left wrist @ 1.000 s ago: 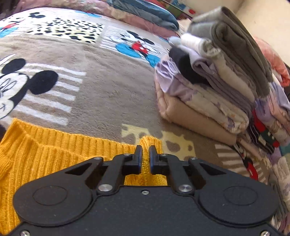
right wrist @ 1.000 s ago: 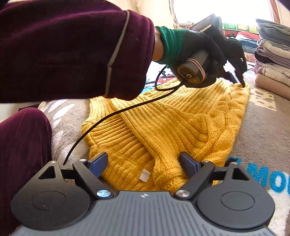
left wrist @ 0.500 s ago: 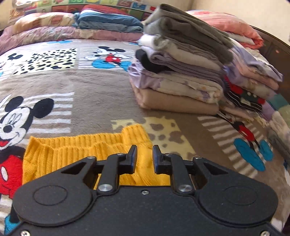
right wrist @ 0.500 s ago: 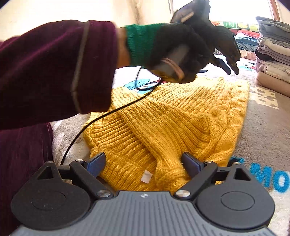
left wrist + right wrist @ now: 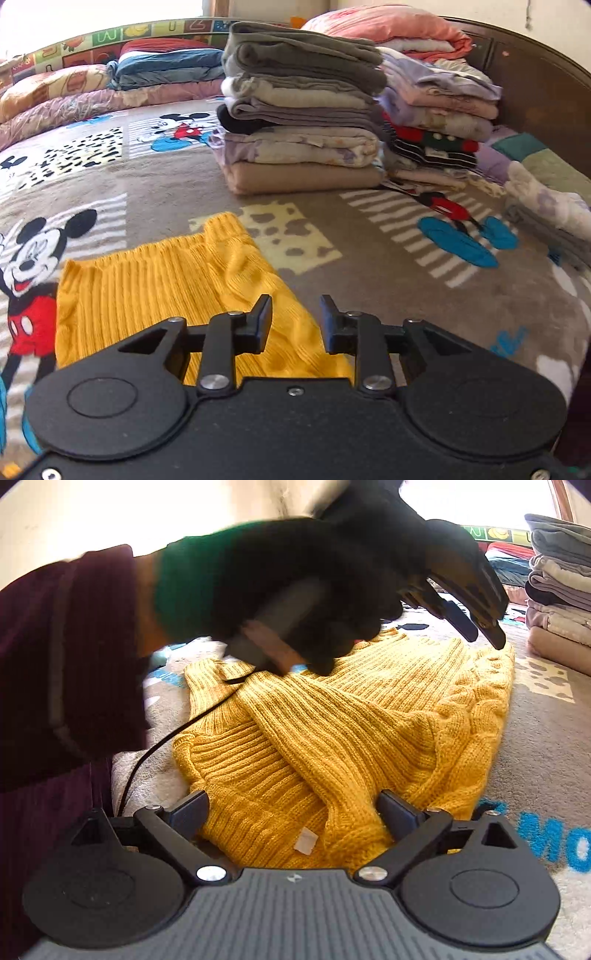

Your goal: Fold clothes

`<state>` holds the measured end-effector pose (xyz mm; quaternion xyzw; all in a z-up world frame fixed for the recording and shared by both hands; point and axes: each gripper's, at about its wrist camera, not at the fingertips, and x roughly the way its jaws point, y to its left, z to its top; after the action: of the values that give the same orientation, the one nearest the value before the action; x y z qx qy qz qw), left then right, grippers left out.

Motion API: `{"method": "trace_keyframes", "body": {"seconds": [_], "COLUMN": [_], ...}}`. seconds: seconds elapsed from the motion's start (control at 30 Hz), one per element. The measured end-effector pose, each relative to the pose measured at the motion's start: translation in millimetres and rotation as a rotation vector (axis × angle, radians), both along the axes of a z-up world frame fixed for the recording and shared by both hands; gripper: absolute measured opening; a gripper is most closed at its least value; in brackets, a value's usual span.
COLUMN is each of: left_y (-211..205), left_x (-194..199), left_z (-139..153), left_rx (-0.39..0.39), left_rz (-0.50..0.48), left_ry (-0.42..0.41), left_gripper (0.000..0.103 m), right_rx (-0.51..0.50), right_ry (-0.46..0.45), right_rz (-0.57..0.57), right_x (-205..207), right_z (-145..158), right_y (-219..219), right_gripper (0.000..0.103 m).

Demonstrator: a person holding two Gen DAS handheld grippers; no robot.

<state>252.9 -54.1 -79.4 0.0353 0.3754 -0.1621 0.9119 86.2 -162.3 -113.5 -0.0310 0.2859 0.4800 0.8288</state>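
Observation:
A yellow knit sweater (image 5: 332, 738) lies on the cartoon-print blanket (image 5: 546, 731), its sleeves folded across the body. In the left wrist view the sweater's hem (image 5: 177, 273) spreads out below and beyond my left gripper (image 5: 294, 320), which is lifted above the cloth, open, with nothing between its fingers. From the right wrist view the left gripper (image 5: 484, 635) hangs over the sweater's far corner, held by a gloved hand (image 5: 314, 587). My right gripper (image 5: 291, 812) stands wide open low over the sweater's collar end, where a white label (image 5: 306, 841) shows.
A tall stack of folded clothes (image 5: 303, 122) stands on the bed beyond the sweater, with a second stack (image 5: 436, 122) to its right. Pillows and bedding (image 5: 110, 85) line the far edge. A dark headboard (image 5: 535, 92) is at the right. A maroon sleeve (image 5: 66, 664) crosses the left.
My left gripper let go of the sweater's hem corner, opened and lifted away and back toward me. The right gripper stayed open at the collar.

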Motion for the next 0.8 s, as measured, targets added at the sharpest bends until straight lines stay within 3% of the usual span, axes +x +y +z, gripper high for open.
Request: {"method": "trace_keyframes", "body": {"seconds": [0.07, 0.13, 0.3, 0.37, 0.43, 0.6, 0.8], "left_y": [-0.1, -0.2, 5.2, 14.9, 31.5, 85.8, 108.6], "left_x": [-13.1, -26.1, -64.4, -87.3, -113.0, -161.6, -169.4], "left_z": [1.7, 3.4, 13.0, 23.9, 29.5, 24.8, 38.6], "left_rx": [-0.013, -0.027, -0.061, -0.076, -0.108, -0.272, -0.378], "left_rz": [-0.007, -0.014, -0.012, 0.017, 0.057, 0.206, 0.307], "left_ry": [0.003, 0.005, -0.014, -0.057, -0.086, -0.08, -0.105], "left_gripper": [0.024, 0.035, 0.036, 0.049, 0.069, 0.075, 0.079], "right_rx": [0.001, 0.008, 0.027, 0.034, 0.07, 0.087, 0.014], "right_ry": [-0.006, -0.015, -0.053, -0.076, -0.08, -0.167, -0.245], "right_rz": [0.001, 0.003, -0.005, -0.015, -0.034, -0.094, -0.119], "right_x": [0.1, -0.1, -6.3, -17.2, -29.7, -60.2, -66.3], "right_z": [-0.4, -2.0, -4.5, 1.6, 13.3, 26.5, 20.5], "right_y": [-1.0, -2.4, -4.5, -5.2, -16.3, -44.6, -37.1], "right_gripper": [0.097, 0.098, 0.098, 0.089, 0.085, 0.086, 0.086]}}
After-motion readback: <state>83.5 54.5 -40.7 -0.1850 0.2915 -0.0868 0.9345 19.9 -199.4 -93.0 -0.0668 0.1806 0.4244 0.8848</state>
